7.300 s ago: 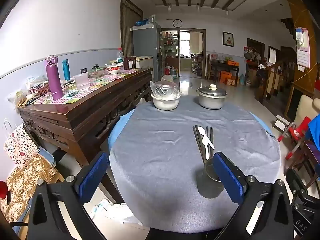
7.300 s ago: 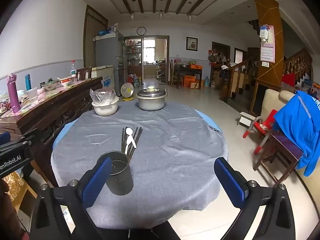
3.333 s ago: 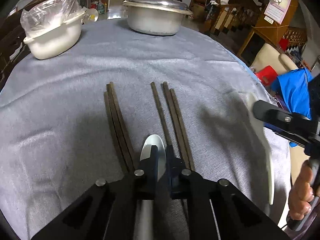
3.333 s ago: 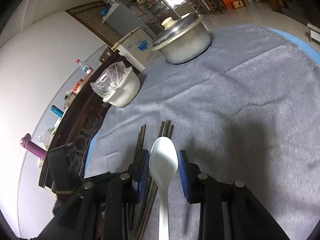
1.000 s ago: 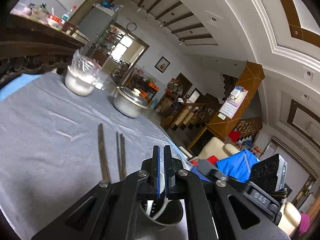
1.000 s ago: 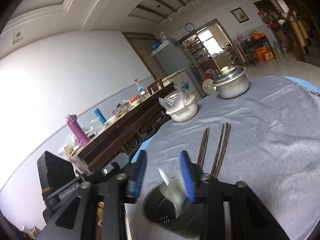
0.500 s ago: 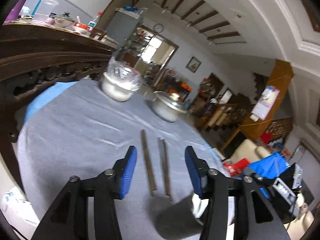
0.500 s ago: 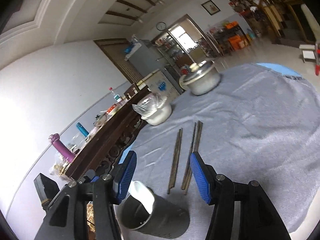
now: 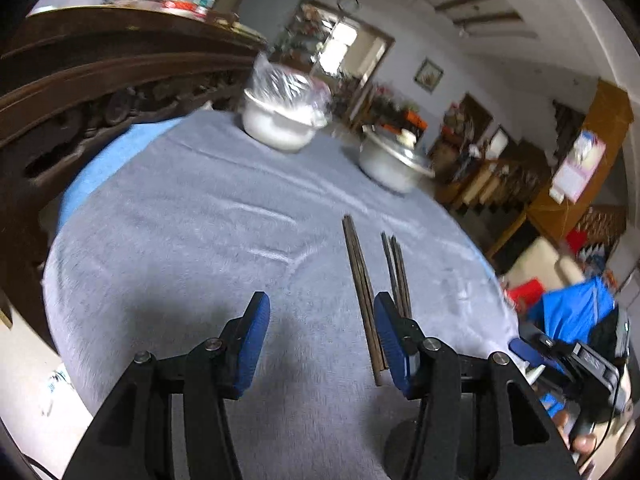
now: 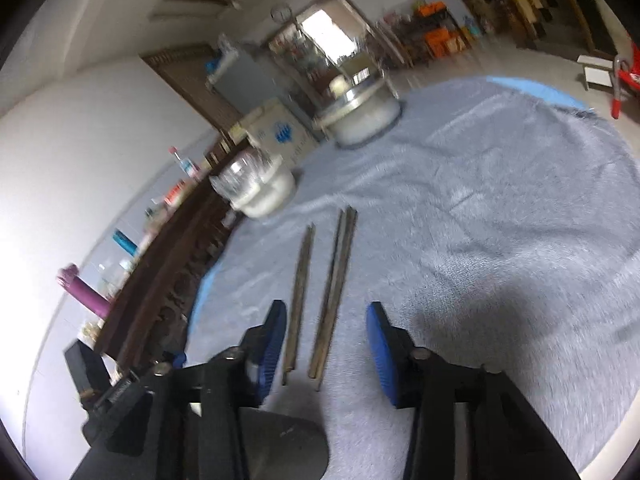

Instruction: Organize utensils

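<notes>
Chopsticks point(image 10: 334, 280) lie on the cloth ahead of the right gripper point(image 10: 328, 350), its jaws closing empty.

Chopsticks point(image 9: 362, 280) lie on the table point(image 9: 180, 240), before the bowl point(image 9: 280, 128) and pot point(image 9: 390, 164).

Utensil holder point(image 10: 280, 448) mostly hidden behind gripper; background blurred.

dark carved sideboard point(image 9: 100, 92) beside white wall point(image 10: 80, 152), bright doorway point(image 9: 352, 46) beyond
</notes>
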Motion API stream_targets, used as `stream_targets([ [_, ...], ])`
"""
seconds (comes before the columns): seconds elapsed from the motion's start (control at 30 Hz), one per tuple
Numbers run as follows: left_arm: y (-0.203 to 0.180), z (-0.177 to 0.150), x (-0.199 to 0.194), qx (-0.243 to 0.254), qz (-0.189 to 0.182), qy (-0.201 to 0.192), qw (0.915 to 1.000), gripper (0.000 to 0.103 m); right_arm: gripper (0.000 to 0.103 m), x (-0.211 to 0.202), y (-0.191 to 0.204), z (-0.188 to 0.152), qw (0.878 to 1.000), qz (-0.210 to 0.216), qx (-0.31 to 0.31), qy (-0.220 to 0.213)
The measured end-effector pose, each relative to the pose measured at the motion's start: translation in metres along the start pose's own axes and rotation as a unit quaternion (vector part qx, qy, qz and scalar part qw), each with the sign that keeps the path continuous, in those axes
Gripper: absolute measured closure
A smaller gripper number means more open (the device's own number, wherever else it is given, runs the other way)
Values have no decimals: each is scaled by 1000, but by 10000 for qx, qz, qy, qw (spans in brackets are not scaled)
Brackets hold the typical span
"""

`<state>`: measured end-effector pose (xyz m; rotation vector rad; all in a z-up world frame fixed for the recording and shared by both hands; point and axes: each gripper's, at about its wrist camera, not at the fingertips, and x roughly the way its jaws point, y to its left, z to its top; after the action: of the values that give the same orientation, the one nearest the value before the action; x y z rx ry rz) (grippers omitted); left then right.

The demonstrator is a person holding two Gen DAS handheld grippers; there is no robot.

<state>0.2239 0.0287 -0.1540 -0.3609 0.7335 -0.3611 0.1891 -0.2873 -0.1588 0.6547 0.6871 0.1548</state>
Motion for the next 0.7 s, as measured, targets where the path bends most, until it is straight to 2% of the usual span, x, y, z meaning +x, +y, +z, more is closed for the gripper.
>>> stream_targets([
  [0.1,-10,16,26,370,33,325,9988,46,69,26,-4,18,9994,-88,77,312],
  [0.17,-17,25,45,606,156,486,9969,45,69,39,-4,28,9990,-167,55,413],
  [0.33,-31,35,88,929,121,911,9914,45,69,66,-3,48,9981,-228,-30,565],
  [0.5,-42,36,129,1279,287,1325,9825,45,69,89,-5,60,9972,-253,-36,699],
  [0.7,-50,35,154,1638,620,1608,9713,45,69,103,-15,64,9966,-238,97,778],
])
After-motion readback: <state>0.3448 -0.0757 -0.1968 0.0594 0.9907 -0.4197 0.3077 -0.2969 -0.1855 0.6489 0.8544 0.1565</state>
